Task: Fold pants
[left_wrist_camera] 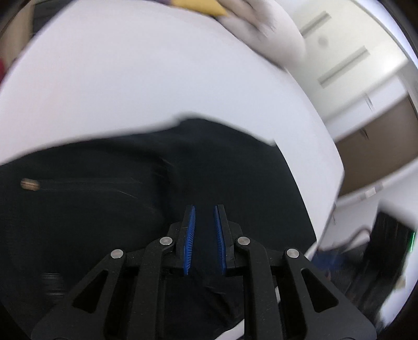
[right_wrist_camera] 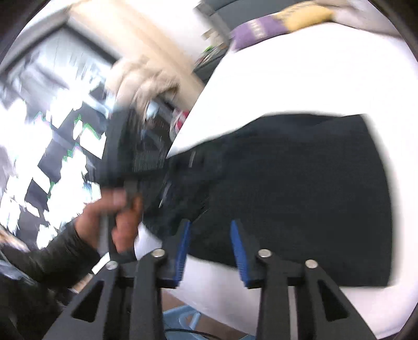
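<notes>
Black pants (left_wrist_camera: 109, 183) lie folded on a white table (left_wrist_camera: 130, 78); a small tan button (left_wrist_camera: 30, 183) shows at the left. My left gripper (left_wrist_camera: 204, 209) hovers over the pants, its blue pads slightly apart with nothing between them. In the right wrist view the pants (right_wrist_camera: 300, 188) form a dark, roughly rectangular stack on the table (right_wrist_camera: 300, 83). My right gripper (right_wrist_camera: 210, 223) is open above the stack's near edge. The left gripper unit (right_wrist_camera: 130, 146), held by a hand (right_wrist_camera: 122, 217), is at the stack's left end. Both views are motion-blurred.
A pile of other clothes, yellow (left_wrist_camera: 198, 6) and pale (left_wrist_camera: 261, 28), lies at the table's far edge; purple and yellow fabric (right_wrist_camera: 277, 23) shows in the right wrist view. The table edge (left_wrist_camera: 337, 183) runs at the right, with dark equipment (left_wrist_camera: 386, 248) beyond.
</notes>
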Tool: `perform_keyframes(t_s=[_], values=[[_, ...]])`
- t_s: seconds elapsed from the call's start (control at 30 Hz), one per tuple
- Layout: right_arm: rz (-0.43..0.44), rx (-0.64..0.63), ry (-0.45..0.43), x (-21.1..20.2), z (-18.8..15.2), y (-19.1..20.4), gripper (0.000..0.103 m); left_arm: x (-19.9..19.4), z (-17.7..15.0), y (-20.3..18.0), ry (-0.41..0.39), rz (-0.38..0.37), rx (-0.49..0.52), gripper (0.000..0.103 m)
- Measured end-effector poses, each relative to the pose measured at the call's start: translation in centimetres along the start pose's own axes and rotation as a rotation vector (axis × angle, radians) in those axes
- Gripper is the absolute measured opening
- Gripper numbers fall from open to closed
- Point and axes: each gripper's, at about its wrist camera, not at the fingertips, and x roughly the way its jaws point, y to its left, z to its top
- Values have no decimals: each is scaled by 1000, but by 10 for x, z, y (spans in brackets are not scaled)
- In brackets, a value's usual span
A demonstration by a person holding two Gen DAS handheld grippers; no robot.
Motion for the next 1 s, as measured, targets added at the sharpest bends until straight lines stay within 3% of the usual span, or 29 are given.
perform_keyframes(t_s=[0.1, 0.2, 0.27, 0.43, 0.47, 0.57, 0.6, 0.87, 1.0], values=[[30, 81, -50, -34, 30, -47, 30, 37, -13, 0, 81, 29, 41, 14], [55, 170, -54, -36, 60, -90, 28, 41, -16, 8, 58, -20, 46, 14], [82, 214, -14, -19, 76, -112, 28, 39, -17, 20, 58, -43, 37, 14], [37, 333, 96, 43, 100, -161, 27, 40, -23, 30, 34, -50, 60, 14], [43, 368, 103, 50, 101, -171, 18, 36, -27, 32, 32, -47, 67, 14], [73, 437, 120, 57, 91, -190, 1, 31, -30, 39, 33, -59, 52, 14], [89, 448, 122, 55, 84, -191, 1, 40, -32, 26, 32, -63, 47, 14], [124, 364, 214, 19, 13, -150, 2, 37, -32, 42, 14, -89, 21, 14], [116, 403, 153, -9, -22, -146, 2, 34, -36, 41, 1, -83, 37, 14]])
